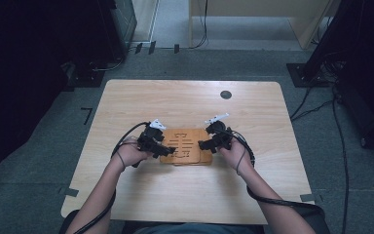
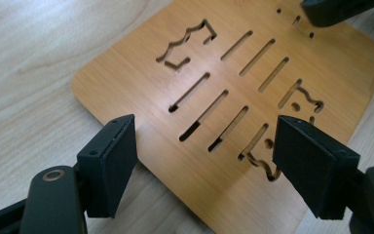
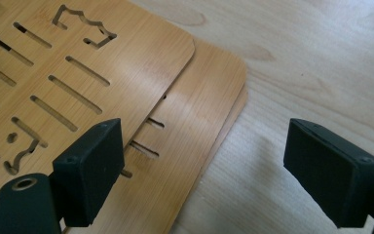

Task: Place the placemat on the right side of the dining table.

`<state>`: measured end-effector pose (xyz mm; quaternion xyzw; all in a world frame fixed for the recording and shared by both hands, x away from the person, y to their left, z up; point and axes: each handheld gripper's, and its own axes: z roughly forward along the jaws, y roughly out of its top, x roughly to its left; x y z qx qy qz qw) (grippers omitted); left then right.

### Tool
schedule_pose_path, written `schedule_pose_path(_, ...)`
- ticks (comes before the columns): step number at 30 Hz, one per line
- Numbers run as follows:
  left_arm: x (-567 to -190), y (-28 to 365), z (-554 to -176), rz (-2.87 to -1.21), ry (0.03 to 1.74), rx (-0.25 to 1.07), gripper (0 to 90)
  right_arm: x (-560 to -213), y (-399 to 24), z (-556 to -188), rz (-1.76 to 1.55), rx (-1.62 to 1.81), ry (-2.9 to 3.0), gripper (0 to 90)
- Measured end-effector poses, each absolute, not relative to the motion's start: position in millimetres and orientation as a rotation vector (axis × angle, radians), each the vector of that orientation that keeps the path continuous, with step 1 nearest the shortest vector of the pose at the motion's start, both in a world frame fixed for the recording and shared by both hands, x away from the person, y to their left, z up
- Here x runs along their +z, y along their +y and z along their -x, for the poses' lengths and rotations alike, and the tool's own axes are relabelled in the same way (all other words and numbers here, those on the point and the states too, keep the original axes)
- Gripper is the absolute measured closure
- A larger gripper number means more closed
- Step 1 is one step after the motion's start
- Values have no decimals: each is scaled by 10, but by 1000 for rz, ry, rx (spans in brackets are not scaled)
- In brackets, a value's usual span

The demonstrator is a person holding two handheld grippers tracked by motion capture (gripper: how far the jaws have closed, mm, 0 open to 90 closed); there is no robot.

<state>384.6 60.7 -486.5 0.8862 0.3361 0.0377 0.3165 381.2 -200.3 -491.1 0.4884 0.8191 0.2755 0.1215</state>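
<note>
A stack of thin wooden boards [image 1: 187, 146] with cut-out slots and shapes lies flat on the table in front of the person. The top board [image 3: 102, 63] sits shifted off the one beneath [image 3: 204, 107], and a further edge [image 3: 238, 109] shows under that. My left gripper [image 1: 167, 148] hovers open over the stack's left end, its jaws [image 2: 204, 141] apart above the slotted top board [image 2: 141, 63] with nothing between them. My right gripper [image 1: 205, 145] is open at the stack's right end; one jaw hangs over the boards, the other over bare table [image 3: 321, 58]. A jaw of the right gripper [image 2: 336, 9] shows in the left gripper view.
The light wooden table [image 1: 190, 195] has a round dark cable hole [image 1: 226, 94] at the back right. Cables trail from both grippers along the forearms. Dark equipment and floor cables [image 1: 321, 105] surround the table.
</note>
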Motion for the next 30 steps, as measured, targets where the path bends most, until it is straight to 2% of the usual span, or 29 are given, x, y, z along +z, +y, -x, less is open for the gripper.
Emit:
schedule_pose_path(9,-4857,593,-3807,-2331,876,106,235,-4770,-2034,-3818,-1383,833,2499,133)
schedule_pose_path(20,-4867,551,-3782,-2340,857,107,233,-4802,-2021,-3846,-1433,753,2556,144)
schedule_pose_path(25,-4874,557,-3782,-2333,861,100,233,-4741,-2010,-3859,-1437,812,2569,279)
schedule_pose_path(30,-4877,564,-3782,-2330,859,100,229,-4706,-1997,-3881,-1466,833,2553,293)
